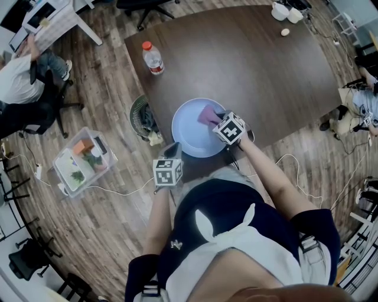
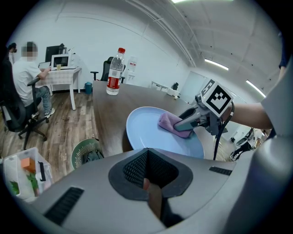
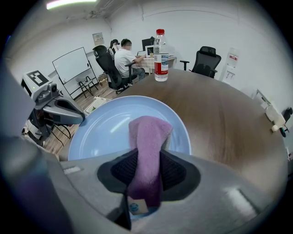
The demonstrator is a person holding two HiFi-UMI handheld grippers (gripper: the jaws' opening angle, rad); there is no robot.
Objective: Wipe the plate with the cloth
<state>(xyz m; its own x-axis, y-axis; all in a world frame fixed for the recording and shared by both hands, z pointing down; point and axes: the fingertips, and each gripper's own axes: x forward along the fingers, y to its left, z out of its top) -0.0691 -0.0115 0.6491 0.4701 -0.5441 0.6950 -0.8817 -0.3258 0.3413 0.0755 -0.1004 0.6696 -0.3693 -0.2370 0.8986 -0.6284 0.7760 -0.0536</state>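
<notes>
Only one round light-blue plate (image 1: pixel 188 137) lies on the dark brown wooden tabletop (image 1: pixel 254 71), close to its near edge and directly in front of the person. One folded pink-purple cloth (image 1: pixel 207 113) rests on the right half of the plate. Two grippers are in play. The right gripper (image 1: pixel 217 120) reaches over the plate from the right with its jaws clamped on the near end of the cloth, while the far end lies flat on the plate's surface. A small tag on the cloth shows at the jaws in the right gripper view. The left gripper (image 1: pixel 173 148) sits just beside the plate's near-left rim with its jaws closed together on nothing; whether it touches the rim cannot be told. Farther back on the tabletop stands one clear plastic water bottle (image 1: pixel 153 58) with a red cap and red label, upright and well apart from the plate. Two white cup-like things (image 1: pixel 281 10) sit side by side at the far corner. On the wooden floor to the left are one round green basket (image 1: pixel 139 113) near the tabletop and one clear plastic storage box (image 1: pixel 82 160). Two seated people show, one at each side edge.
</notes>
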